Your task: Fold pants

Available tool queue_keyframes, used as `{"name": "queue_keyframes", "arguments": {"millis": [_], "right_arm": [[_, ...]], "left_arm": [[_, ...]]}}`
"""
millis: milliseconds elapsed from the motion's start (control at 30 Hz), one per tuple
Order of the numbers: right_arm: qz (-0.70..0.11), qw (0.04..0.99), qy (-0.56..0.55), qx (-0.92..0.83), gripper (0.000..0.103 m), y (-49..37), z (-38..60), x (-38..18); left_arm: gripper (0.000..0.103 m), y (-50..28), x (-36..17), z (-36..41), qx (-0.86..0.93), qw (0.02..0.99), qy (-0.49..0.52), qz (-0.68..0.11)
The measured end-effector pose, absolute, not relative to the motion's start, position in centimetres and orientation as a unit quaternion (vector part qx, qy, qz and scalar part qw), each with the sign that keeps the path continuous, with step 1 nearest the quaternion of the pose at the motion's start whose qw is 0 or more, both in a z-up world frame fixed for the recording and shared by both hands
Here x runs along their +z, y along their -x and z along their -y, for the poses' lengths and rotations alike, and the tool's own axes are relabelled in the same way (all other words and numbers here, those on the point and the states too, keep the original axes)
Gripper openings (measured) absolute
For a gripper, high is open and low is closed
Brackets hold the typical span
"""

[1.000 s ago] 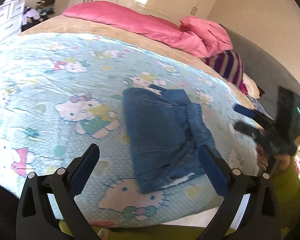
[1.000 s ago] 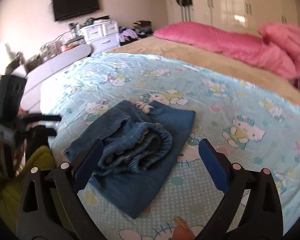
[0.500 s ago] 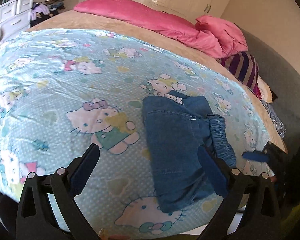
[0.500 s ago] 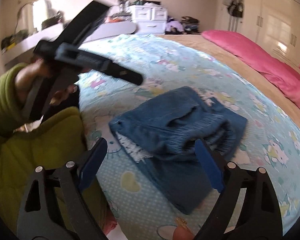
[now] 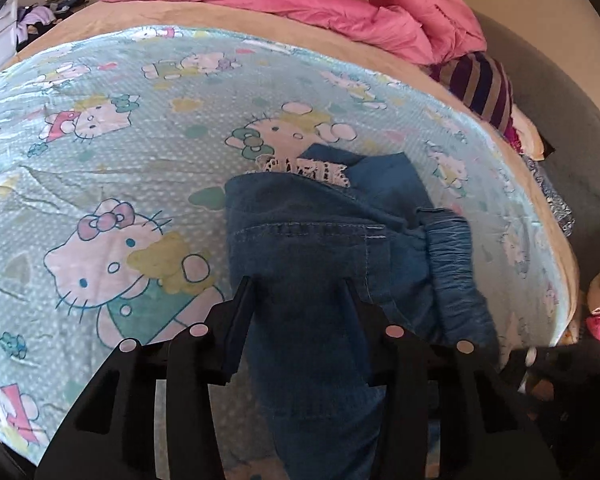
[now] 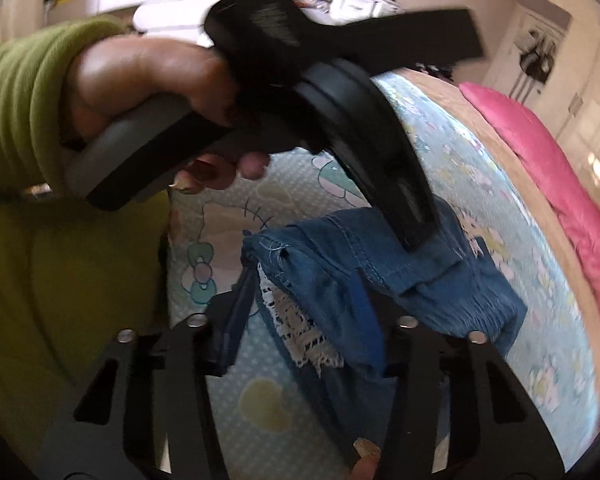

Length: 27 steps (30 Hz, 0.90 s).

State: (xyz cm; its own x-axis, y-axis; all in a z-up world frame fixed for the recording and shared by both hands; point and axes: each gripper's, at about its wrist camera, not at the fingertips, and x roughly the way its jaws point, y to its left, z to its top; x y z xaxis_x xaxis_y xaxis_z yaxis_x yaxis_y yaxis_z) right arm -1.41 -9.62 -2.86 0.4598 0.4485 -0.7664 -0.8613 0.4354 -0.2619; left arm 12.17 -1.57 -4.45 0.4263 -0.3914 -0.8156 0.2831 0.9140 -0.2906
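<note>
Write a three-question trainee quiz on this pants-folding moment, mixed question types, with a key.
1. True or false: the jeans lie on a plain white sheet.
2. Multiple choice: the left hand-held gripper is (A) closing on the denim, (B) wide open above the bed, (C) holding a pillow.
3. Fill in: the white trim between the fingers of the right hand-held gripper is ____.

Key: 1 false, it is a cartoon-cat blanket; 2 A; 3 lace.
</note>
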Motion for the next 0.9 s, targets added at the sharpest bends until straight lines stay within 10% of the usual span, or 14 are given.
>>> {"name": "queue_keyframes", "arguments": {"millis": [267, 900], "right_arm": [[-0.337, 0.762, 0.285, 0.474, 0.002, 2.3, 11.2, -1.4], [-0.356, 0.788, 0.201, 0.461, 0.024, 3.2, 13.9, 0.0]], "left_arm": [[0.044, -12.7, -5.0, 1.2, -0.201, 0.841, 0.068, -0.497], [0.052, -10.1, -3.2, 1.2, -0.191, 0.865, 0.046, -0.462]]}}
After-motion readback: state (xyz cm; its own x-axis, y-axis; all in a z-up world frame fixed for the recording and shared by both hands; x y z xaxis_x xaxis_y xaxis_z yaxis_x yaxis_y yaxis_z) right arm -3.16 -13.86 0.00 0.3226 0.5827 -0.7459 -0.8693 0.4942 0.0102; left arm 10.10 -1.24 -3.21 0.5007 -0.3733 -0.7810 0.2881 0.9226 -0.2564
